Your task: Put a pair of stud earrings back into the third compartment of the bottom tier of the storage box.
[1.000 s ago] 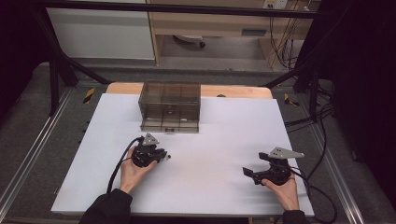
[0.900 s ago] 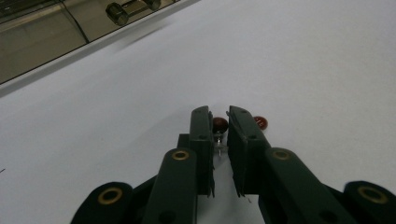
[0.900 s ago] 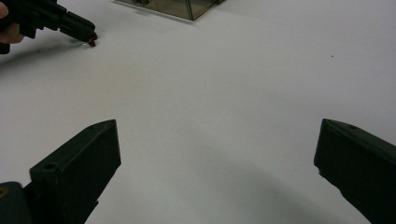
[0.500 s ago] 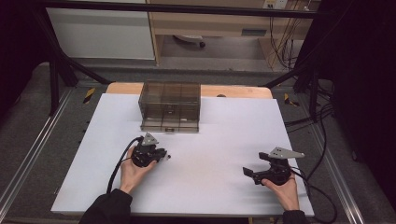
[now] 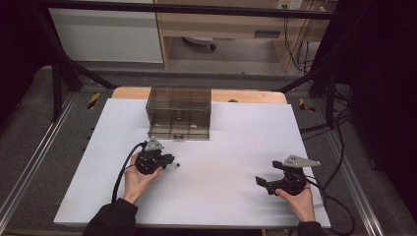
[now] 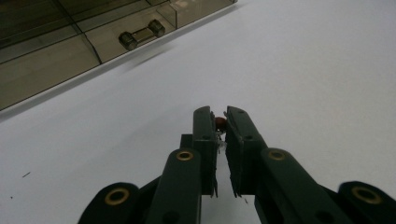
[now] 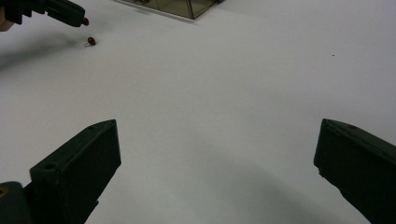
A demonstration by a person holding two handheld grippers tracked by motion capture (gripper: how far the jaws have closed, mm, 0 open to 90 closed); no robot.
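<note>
My left gripper [image 5: 170,160] rests low over the white table [image 5: 236,132], just in front of the smoky plastic drawer box [image 5: 179,112]. In the left gripper view its jaws [image 6: 220,116] stand nearly together, pinching a tiny red piece [image 6: 220,122] at their tips. The right gripper view shows that same held red piece [image 7: 85,21] at the far gripper's tip. A second small red piece [image 7: 91,41] lies on the table just below it. My right gripper [image 5: 263,183] sits at the table's near right, pointing left, open wide [image 7: 217,140] with nothing between its fingers.
The drawer box has a small bar handle [image 6: 142,35] on its front and stands at the table's far middle. Cables trail from both grippers toward the near edge. Dark frame posts and floor cables surround the table.
</note>
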